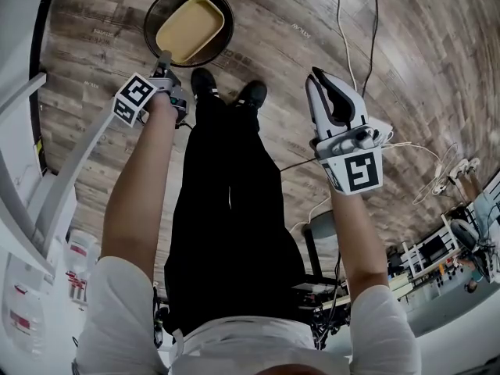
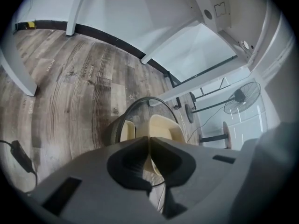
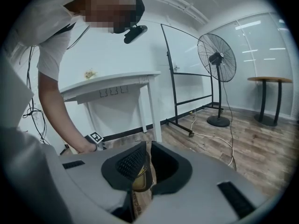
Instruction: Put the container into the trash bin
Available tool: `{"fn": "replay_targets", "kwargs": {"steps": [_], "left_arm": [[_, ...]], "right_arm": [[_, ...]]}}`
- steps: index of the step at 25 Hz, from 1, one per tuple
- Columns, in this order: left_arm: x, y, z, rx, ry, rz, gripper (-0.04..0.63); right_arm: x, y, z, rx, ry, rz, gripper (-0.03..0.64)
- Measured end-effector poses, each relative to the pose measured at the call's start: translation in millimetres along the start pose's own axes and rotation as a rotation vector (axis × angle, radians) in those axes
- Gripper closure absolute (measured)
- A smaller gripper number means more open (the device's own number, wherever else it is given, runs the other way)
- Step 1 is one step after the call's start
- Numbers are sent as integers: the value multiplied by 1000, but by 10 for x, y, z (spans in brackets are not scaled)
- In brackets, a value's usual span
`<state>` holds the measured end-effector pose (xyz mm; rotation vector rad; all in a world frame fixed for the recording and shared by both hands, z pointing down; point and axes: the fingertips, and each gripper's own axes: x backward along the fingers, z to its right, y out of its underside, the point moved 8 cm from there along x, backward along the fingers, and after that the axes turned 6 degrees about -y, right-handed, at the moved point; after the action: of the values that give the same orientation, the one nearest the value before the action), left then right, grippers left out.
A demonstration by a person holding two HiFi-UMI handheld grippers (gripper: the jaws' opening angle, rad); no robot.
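The left gripper (image 1: 165,57) pinches the rim of the beige container (image 1: 190,28) inside the black trash bin (image 1: 150,18). The right gripper (image 1: 316,74) hangs closed and empty.

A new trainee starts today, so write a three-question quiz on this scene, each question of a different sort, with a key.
1. True or false: the beige container lies on the floor beside the trash bin.
2. Multiple choice: the standing fan shows in A. the head view only; B. both gripper views; C. no view.
3. Fill in: the hand-held gripper at the bin's rim is the person's ____ one.

Key: 1. False, the container sits in the bin. 2. B. 3. Left.
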<state>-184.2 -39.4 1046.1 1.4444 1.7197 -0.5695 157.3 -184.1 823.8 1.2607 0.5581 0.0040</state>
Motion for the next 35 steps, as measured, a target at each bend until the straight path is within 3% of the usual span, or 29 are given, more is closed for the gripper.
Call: {"fn": "replay_targets", "kwargs": {"steps": [2,3,4,8,11,17,20,25,27,35], "left_arm": [[-21,-18,-17,-5,-12,1,542],[-35,-14,-35,-7,-16,-11,438],[-43,2,-49,-12,-18,-30,403],[106,118,-77,-27,17,-59,403],[332,202,-29,-44,97,-45,403],[1037,107,632,-215,307,5,403],[1418,-38,1166,-345,410,26,411],[2174,-96,2280,-739,586,50,420],[2546,-102,2700,-857,649,89,422],[4005,-374,4197,-1097,831,309,429]], "right_arm": [[4,-30,-13,10,-4,2,558],[-3,-53,-10,14,-4,7,558],[-13,-79,-5,17,-2,13,558],[-43,-174,-26,16,1,35,558],[-49,-304,-66,18,-3,47,559],[92,-908,-92,47,-4,88,560],[220,-1359,-86,74,7,139,558],[547,-2223,-151,108,31,226,558],[725,-2579,-207,121,45,256,558],[1644,-3858,-253,242,64,407,558]]}}
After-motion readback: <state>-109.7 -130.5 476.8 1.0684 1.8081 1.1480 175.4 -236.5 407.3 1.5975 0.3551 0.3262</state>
